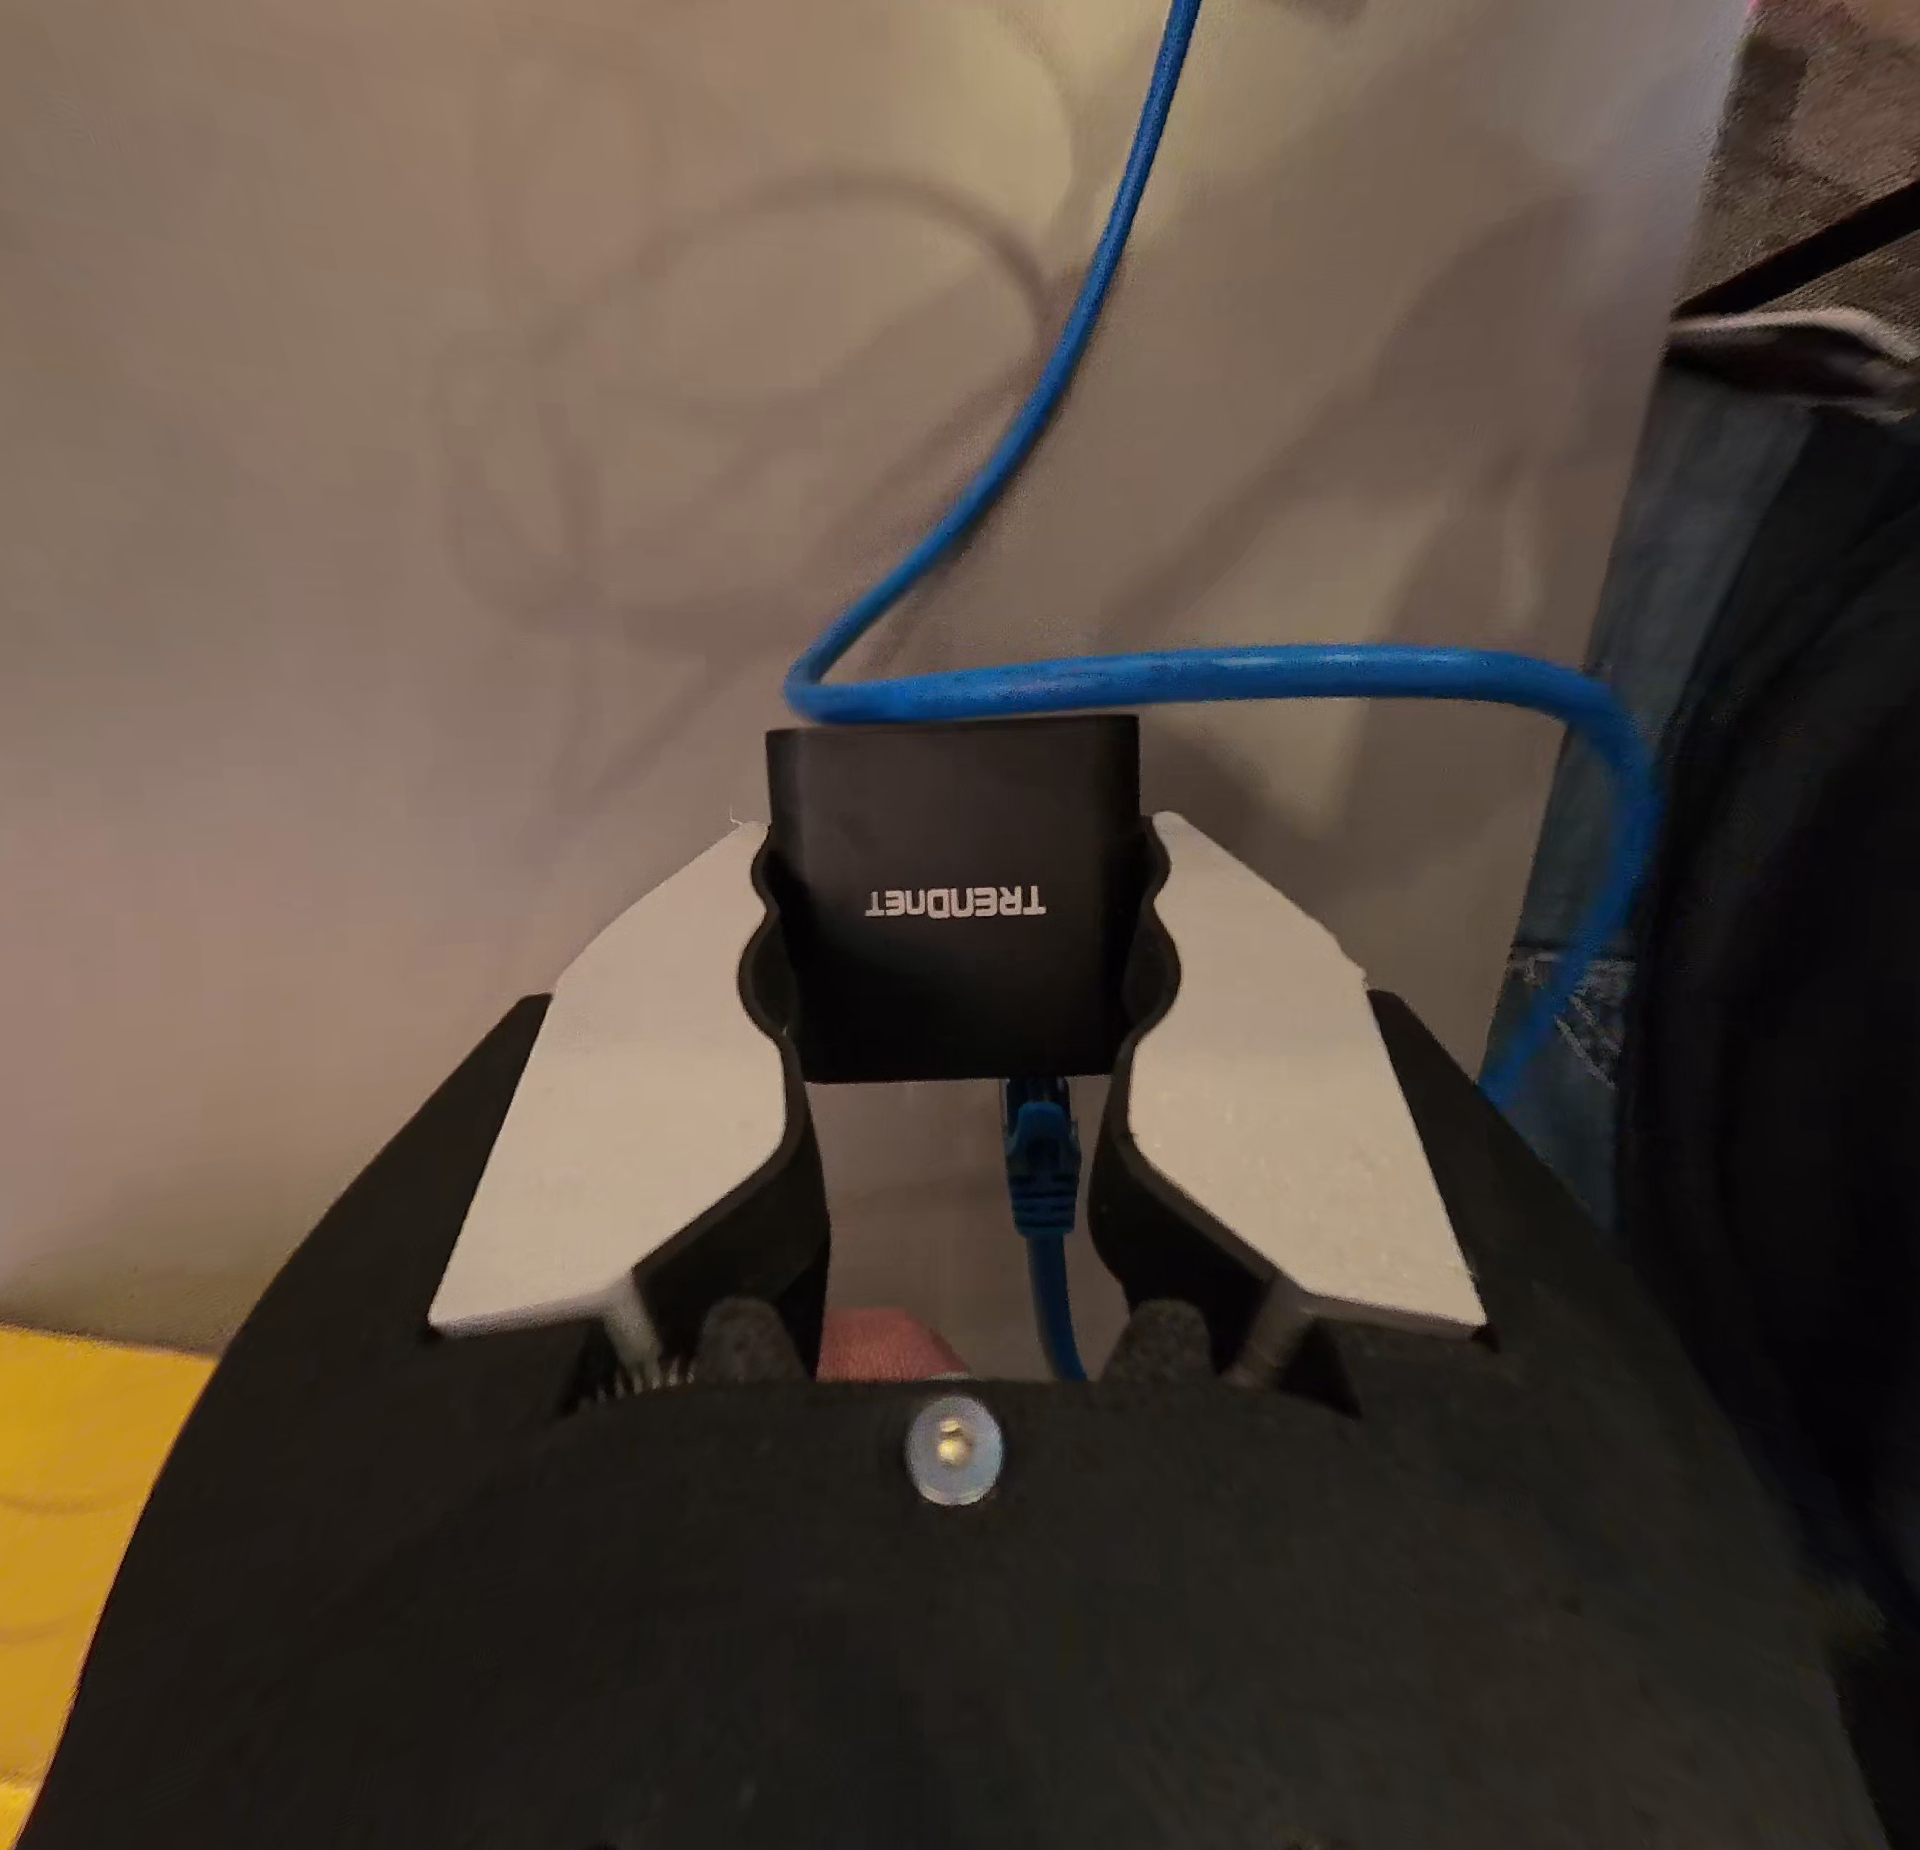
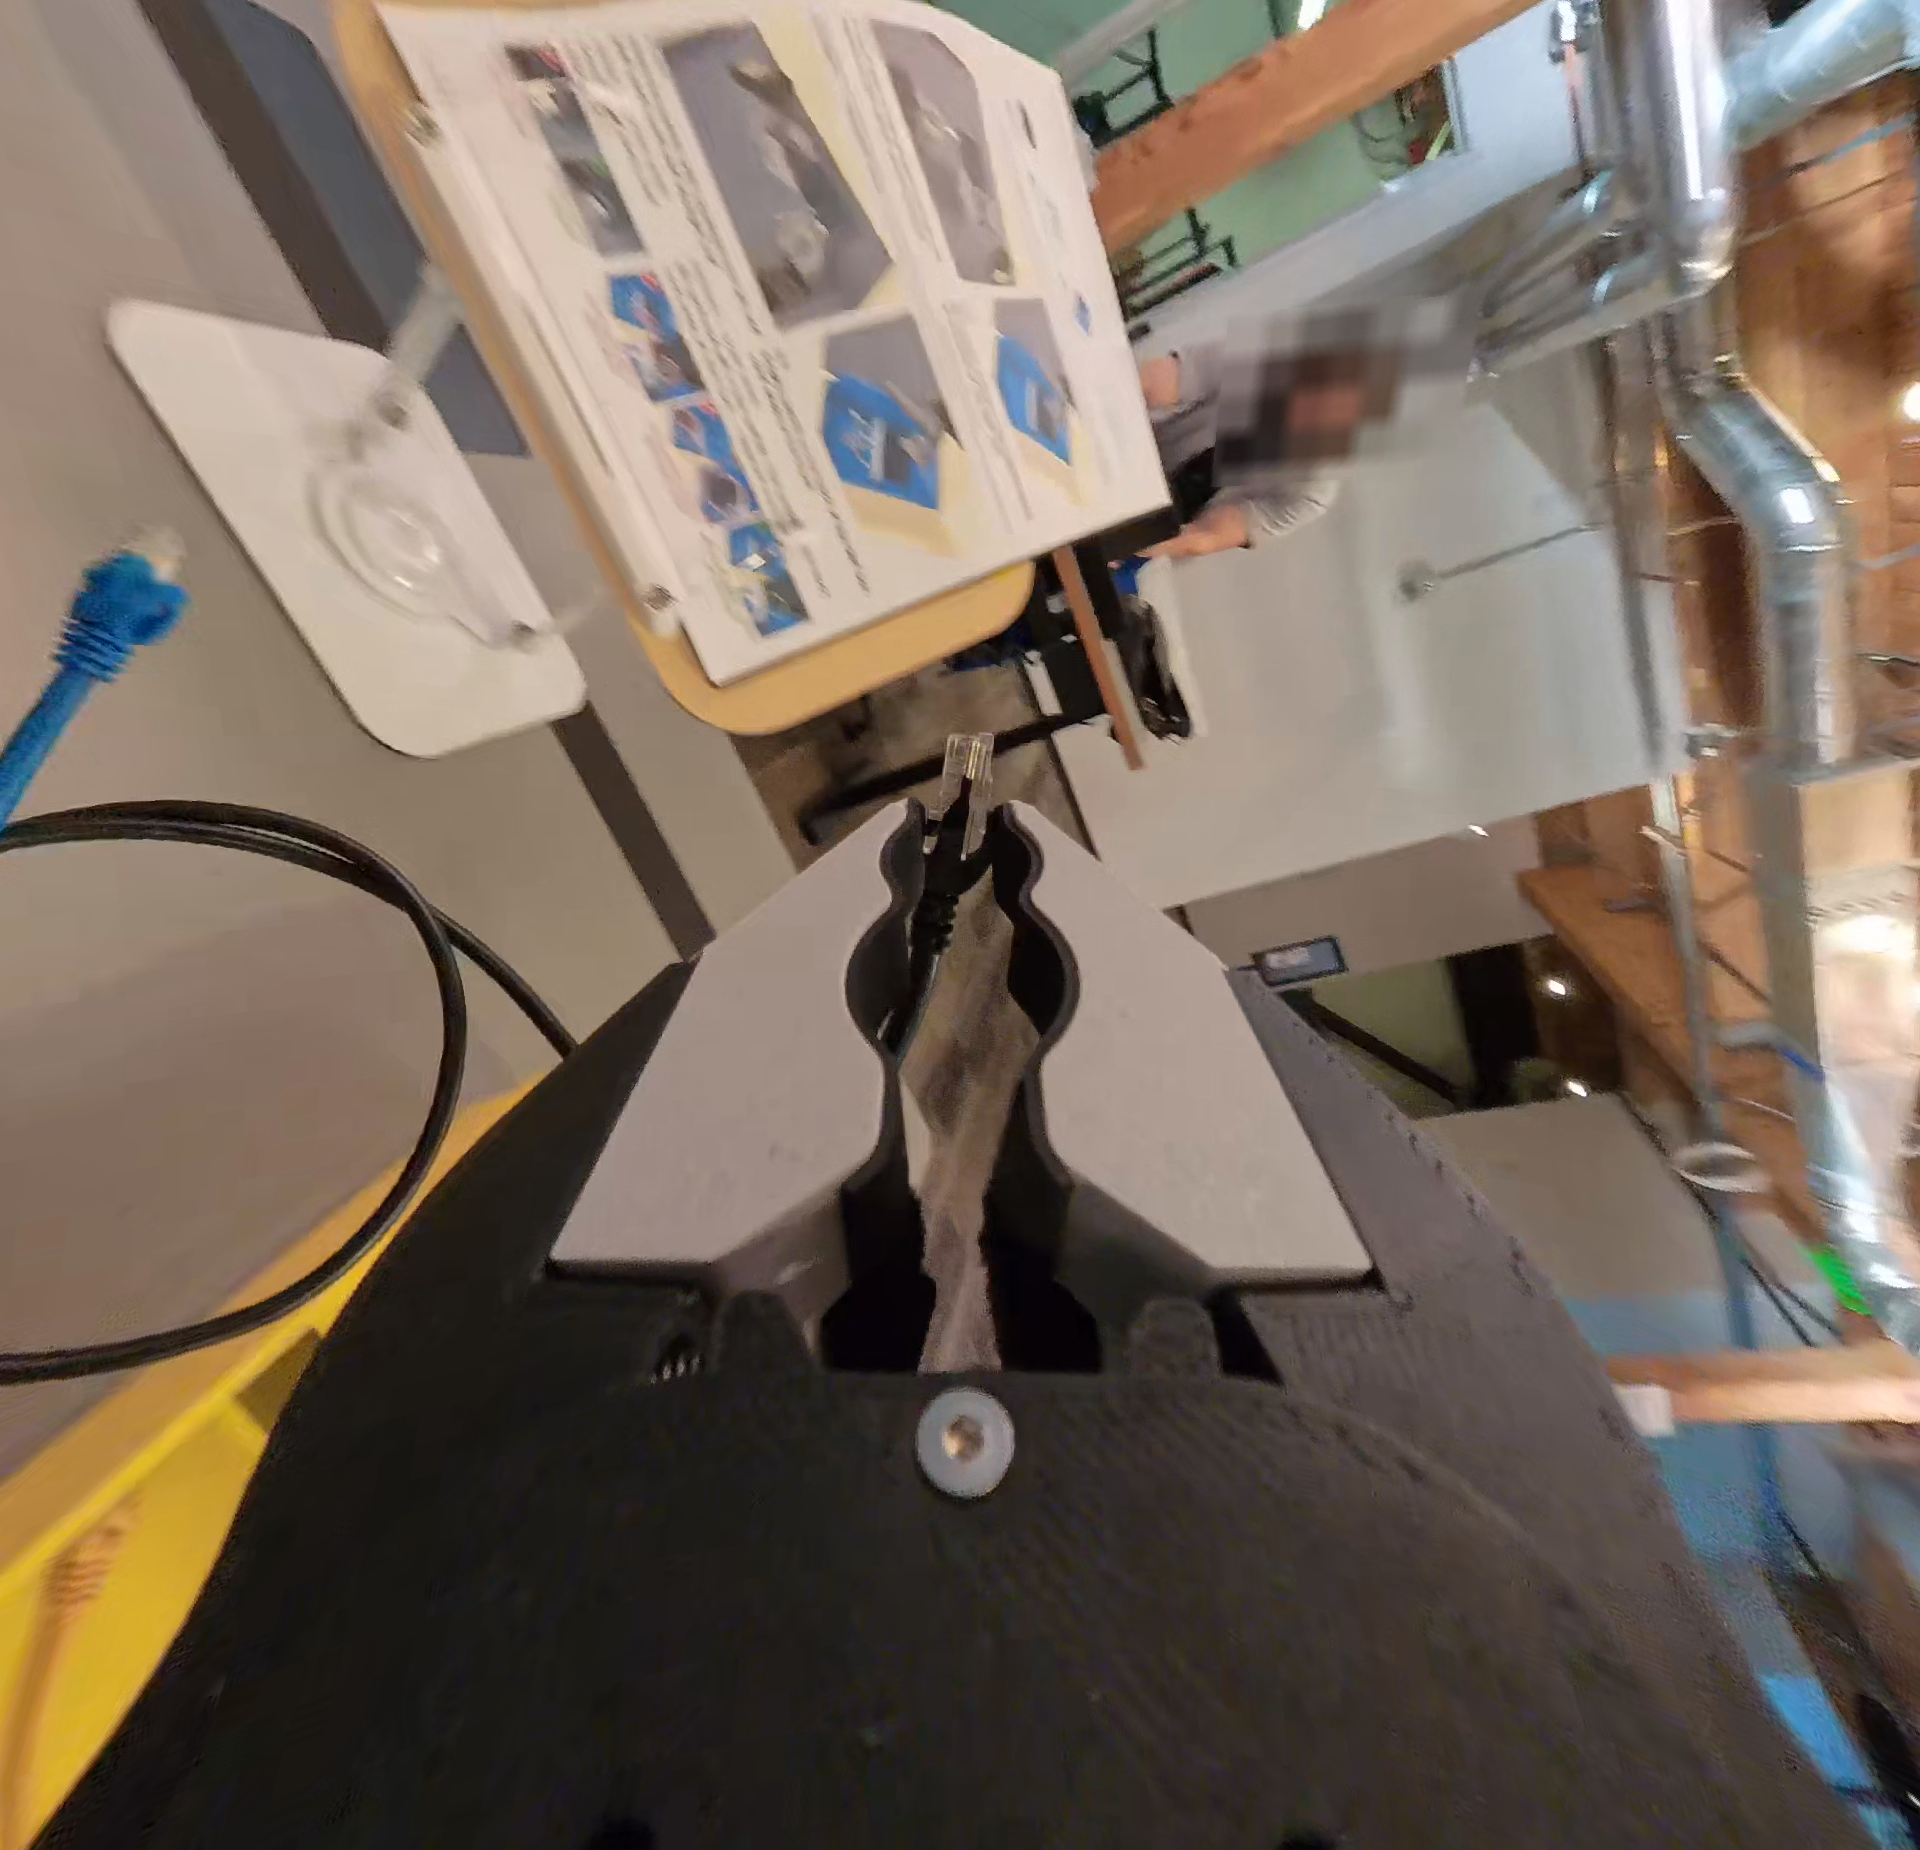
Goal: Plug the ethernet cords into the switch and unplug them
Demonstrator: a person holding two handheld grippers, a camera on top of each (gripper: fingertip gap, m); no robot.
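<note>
My left gripper (image 1: 954, 844) is shut on a small black switch (image 1: 952, 901) and holds it above a grey table. A blue ethernet cord (image 1: 1044, 1166) is plugged into the switch's near face; its cable (image 1: 1195, 662) loops behind the switch and up out of view. My right gripper (image 2: 961, 824) is shut on the black ethernet cord (image 2: 940, 891) just behind its clear plug (image 2: 966, 766), which points forward past the fingertips. The black cable (image 2: 416, 1021) loops over the table at left. A loose blue plug end (image 2: 120, 600) lies on the table at the far left.
A yellow bin (image 2: 156, 1488) with an orange cord end sits at the lower left, and shows in the left wrist view (image 1: 73, 1488). A sign board on a white stand base (image 2: 343, 522) stands on the table. A person in jeans (image 1: 1714, 761) is at the right. The left gripper's tips are roughly 40 cm from the right gripper's.
</note>
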